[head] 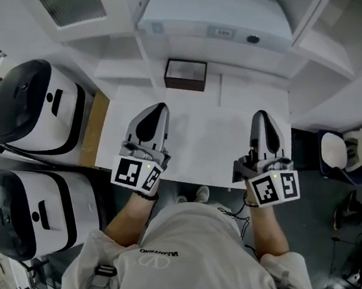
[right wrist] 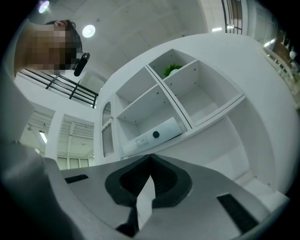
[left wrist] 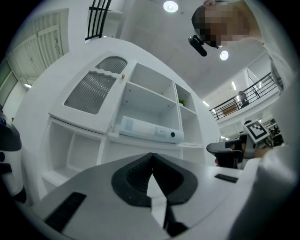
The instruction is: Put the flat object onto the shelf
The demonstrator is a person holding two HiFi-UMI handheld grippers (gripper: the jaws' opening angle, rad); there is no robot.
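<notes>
A thin, rigid-looking white flat panel (head: 208, 137) is seen from the head view lying level in front of the tall white open-fronted shelf unit (head: 146, 58). Its far edge is close to the lower compartments, its near edge by the person's body.

That near edge is pinched at two spots. The left gripper (head: 160, 108) is clamped down on it towards the left corner and the right gripper (head: 261, 116) towards the right corner. In each gripper view a white sliver of the sheet (left wrist: 154, 187) (right wrist: 146, 194) is pressed between dark ribbed pads that meet above it.

The panel is judged to be light but broad. Some sag or swing at the unsupported far edge is to be expected, and its smooth face may slip if the grip is slackened. A hold near both corners, as taken here, is thought best for keeping it level. It cannot be told whether the sheet rests on anything beneath; a wood-coloured strip (head: 94, 130) is seen along its left side.

A long white device with a black knob (head: 216, 17) is lodged on an upper shelf, and a small dark-framed box (head: 185, 74) lower down. Two white-and-black rounded machines (head: 34, 109) are stacked to the left. The room is bright, with ceiling lights and railings beyond.
</notes>
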